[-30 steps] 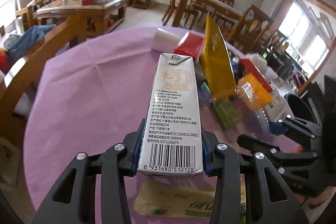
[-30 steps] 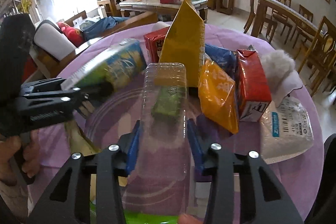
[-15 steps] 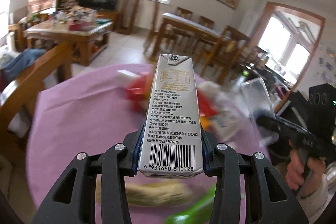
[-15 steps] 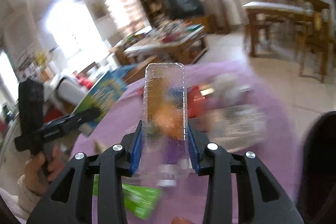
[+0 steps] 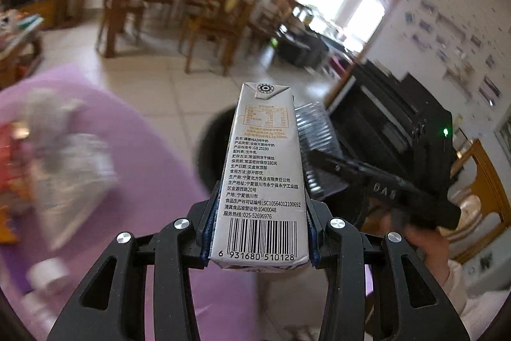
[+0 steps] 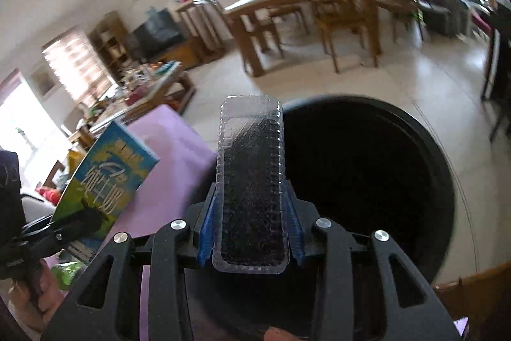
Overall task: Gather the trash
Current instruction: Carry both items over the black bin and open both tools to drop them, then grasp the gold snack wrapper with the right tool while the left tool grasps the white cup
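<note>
Both grippers swung off the purple table point(image 5: 134, 155) to the black bin point(image 6: 367, 168). Left gripper point(image 5: 258, 232) pinches milk carton point(image 5: 263, 178); right gripper point(image 6: 250, 232) pinches clear tray point(image 6: 250, 181), bin at 2 o'clock.

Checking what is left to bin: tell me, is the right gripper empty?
No: the right gripper is clamped on a clear plastic tray above the black bin.

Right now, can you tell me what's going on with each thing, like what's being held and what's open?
Milk carton: held upright between the left gripper's fingers.
Clear plastic tray: empty, clamped in the right gripper, over the bin.
Black trash bin: open, no lid on it; inside too dark to see.
Purple tablecloth: other trash lies on it, blurred.
</note>
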